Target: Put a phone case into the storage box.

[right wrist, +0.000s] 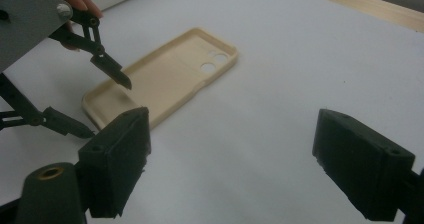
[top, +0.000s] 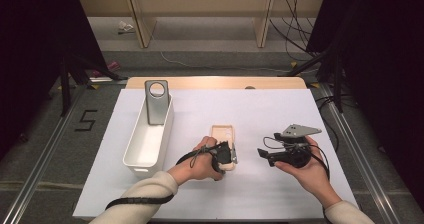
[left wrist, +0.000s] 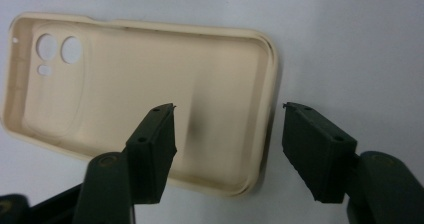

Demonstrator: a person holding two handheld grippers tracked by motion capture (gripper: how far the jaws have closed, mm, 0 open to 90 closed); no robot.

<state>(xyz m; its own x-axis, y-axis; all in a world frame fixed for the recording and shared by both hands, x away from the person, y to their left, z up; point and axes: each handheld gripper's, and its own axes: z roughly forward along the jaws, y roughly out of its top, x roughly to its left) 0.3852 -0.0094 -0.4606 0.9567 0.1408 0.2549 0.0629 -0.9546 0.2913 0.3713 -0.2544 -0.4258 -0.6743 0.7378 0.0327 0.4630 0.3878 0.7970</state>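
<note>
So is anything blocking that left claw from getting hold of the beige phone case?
Nothing visible. The left gripper already straddles one end edge of the phone case, one jaw over its inside, the other outside on the bare white table, with a gap on both sides.

Single readable mark: numeral "5", black, on grey floor left of table, beside metal floor rail; no lettering, label or brand readable on anything on the table in any of the three views
</note>
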